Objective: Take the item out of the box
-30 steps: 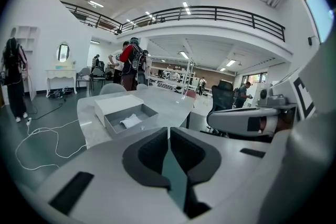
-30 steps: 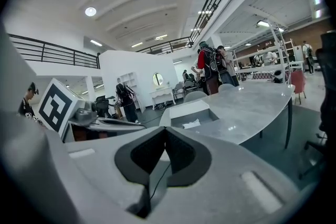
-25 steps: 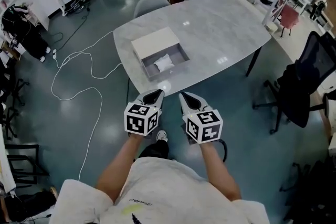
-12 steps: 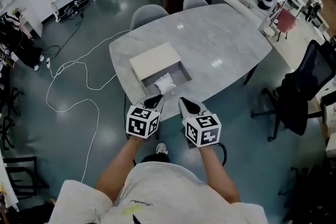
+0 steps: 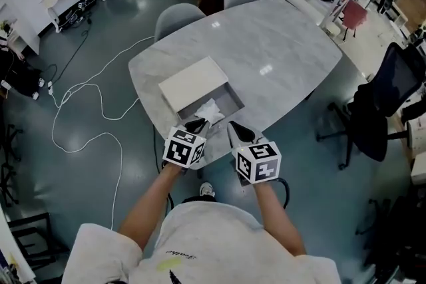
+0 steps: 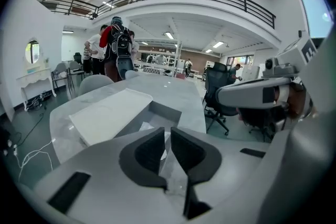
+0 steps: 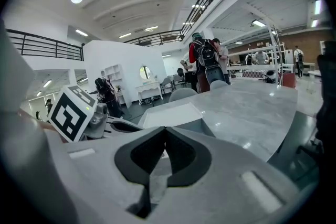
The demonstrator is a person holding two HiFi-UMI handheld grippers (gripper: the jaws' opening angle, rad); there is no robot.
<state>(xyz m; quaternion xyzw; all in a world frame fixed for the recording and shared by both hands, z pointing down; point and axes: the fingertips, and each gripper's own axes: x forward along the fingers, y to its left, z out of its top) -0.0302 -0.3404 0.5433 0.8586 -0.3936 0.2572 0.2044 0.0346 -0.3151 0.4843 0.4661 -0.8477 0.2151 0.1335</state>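
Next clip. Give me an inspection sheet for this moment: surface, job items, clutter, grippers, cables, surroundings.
Surface: grey marble table, glossy.
Job's things: box open, close to the table's near edge; white crumpled item lies inside.
Clutter: nothing seen.
Grippers: left gripper jaws narrowly apart, nothing between them; right gripper jaws together, empty; both at the near edge, by the box.
Cables: white cable loops across the floor left of the table.
Surroundings: grey chairs at the far side; black office chair at right; people standing beyond.

We've got the box [image 5: 234,102] open on our side, lid [image 5: 193,84] covering its far half, desk [image 5: 286,53] bare beyond.
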